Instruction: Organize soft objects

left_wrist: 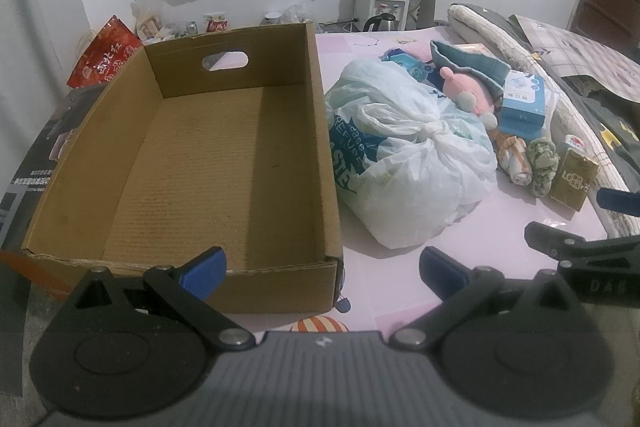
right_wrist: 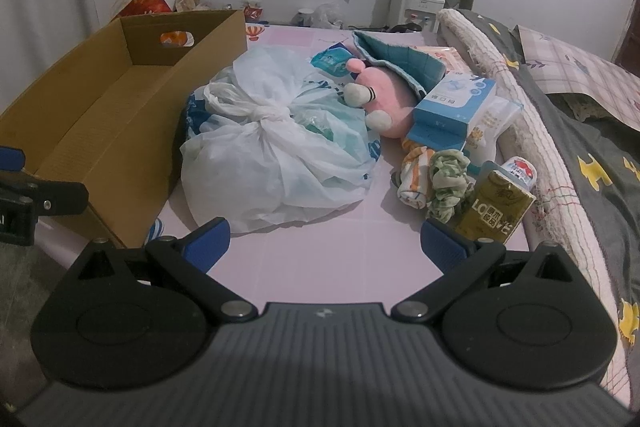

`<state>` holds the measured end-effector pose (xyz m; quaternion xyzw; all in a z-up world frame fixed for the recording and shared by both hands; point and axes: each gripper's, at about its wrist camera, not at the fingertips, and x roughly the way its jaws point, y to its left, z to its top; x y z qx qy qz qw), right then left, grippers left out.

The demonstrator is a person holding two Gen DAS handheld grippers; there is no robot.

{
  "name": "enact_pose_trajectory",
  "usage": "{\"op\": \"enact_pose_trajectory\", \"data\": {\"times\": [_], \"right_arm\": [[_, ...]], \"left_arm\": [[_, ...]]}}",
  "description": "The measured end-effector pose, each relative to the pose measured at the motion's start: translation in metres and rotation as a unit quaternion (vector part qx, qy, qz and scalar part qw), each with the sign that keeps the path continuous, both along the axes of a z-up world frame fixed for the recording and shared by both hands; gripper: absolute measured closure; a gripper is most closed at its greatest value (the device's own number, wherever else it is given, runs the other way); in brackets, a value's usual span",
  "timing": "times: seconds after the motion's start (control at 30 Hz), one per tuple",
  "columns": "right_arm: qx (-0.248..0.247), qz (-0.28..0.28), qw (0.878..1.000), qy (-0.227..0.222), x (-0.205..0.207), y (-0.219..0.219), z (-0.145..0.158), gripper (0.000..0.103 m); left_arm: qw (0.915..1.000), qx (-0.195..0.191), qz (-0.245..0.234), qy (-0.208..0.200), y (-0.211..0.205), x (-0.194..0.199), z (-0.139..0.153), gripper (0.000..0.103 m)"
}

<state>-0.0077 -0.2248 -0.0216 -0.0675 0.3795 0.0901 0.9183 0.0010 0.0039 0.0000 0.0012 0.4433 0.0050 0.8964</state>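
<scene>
Blue pads tip both claws, and both are spread wide with nothing in them. The right claw (right_wrist: 324,243) hangs over the near edge of the pink bed cover (right_wrist: 320,267). The tied white plastic bag (right_wrist: 272,163) lies straight ahead of it, close by. The left claw (left_wrist: 322,273) sits by the near right corner of the empty cardboard box (left_wrist: 200,163). The bag lies next to the box's right wall. The right claw looks nearer the bag.
</scene>
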Motion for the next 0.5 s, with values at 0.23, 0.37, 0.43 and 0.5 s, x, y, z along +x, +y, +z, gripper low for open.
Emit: {"op": "enact_pose_trajectory", "data": {"times": [0.23,0.37,0.43,0.5], "right_arm": [[0.001,0.001,1.000,0.000,0.0002,0.0002,-0.0003,0.001],[0.002,0.004,1.000,0.001,-0.0004,0.0013,-0.0012,0.001],[0.002,0.004,1.000,0.001,-0.0003,0.0009,-0.0013,0.001],[0.002,0.003,1.000,0.001,-0.0002,0.0012,-0.0014,0.001]], "left_arm": [[1.0000,0.000,0.000,0.000,-0.0004,-0.0001,-0.0001,0.000],[1.0000,0.000,0.000,0.000,-0.0004,-0.0001,-0.0001,0.000],[1.0000,0.000,0.000,0.000,0.0005,0.0001,0.0000,0.000],[1.0000,0.000,0.000,0.000,0.0001,0.0000,-0.0001,0.000]]}}
